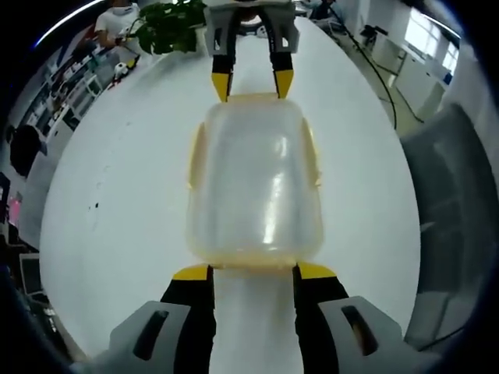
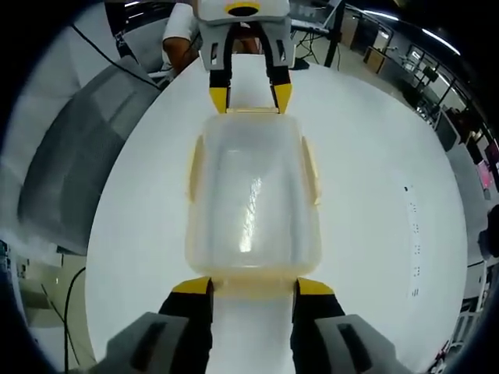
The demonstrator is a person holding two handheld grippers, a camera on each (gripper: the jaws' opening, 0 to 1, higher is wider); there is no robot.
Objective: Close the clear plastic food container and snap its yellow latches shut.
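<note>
container (image 1: 253,183) on table (image 1: 117,195), left gripper (image 1: 253,273) at one end, right gripper (image 1: 252,82) at the opposite end

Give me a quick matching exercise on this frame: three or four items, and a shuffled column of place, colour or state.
Items:
1. container
2. side latches
3. left gripper
4. table
5. plant

Descriptions:
A. yellow, along the long sides
B. open, tips at one short end of the container
C. white, round
D. clear plastic, lid on top
E. green, at the table's far edge in the left gripper view

Pairs: 1-D, 2-A, 3-B, 4-C, 5-E

The right gripper sits open at the opposite short end.
</note>
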